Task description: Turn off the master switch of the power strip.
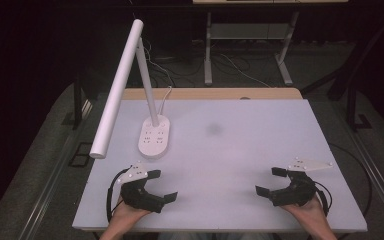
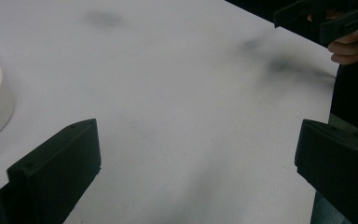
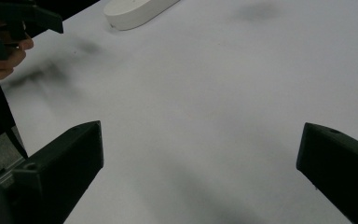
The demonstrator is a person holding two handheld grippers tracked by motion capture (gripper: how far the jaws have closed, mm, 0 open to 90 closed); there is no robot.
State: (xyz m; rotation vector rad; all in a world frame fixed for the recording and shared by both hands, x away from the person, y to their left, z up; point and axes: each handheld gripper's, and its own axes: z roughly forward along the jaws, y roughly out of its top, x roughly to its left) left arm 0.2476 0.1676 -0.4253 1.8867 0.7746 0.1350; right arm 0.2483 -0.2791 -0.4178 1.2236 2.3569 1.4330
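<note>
Both tongs sit near the white bench's (image 1: 240, 150) six o'clock edge: left tongs (image 1: 163, 185) at seven, right tongs (image 1: 276, 181) at five, each with jaws spread apart and holding nothing. A white desk lamp (image 1: 155, 135) stands at ten o'clock. Open surface lies between them.

— How many things stand on the table (image 1: 240, 150)?
— One white desk lamp (image 1: 147, 107), near the far left corner. It has one oval base (image 1: 154, 136), one upright stem and one long tube head.
— And the grippers?
— Two. The left gripper (image 1: 164, 185) sits by the near edge toward the left corner, the right gripper (image 1: 268, 181) by the near edge toward the right corner. Each has two black jaws, four in all, set wide apart.
— Hands?
— Two, one behind each gripper.
— Marks on the surface?
— One dark smudge (image 1: 213, 129), near the middle.
</note>
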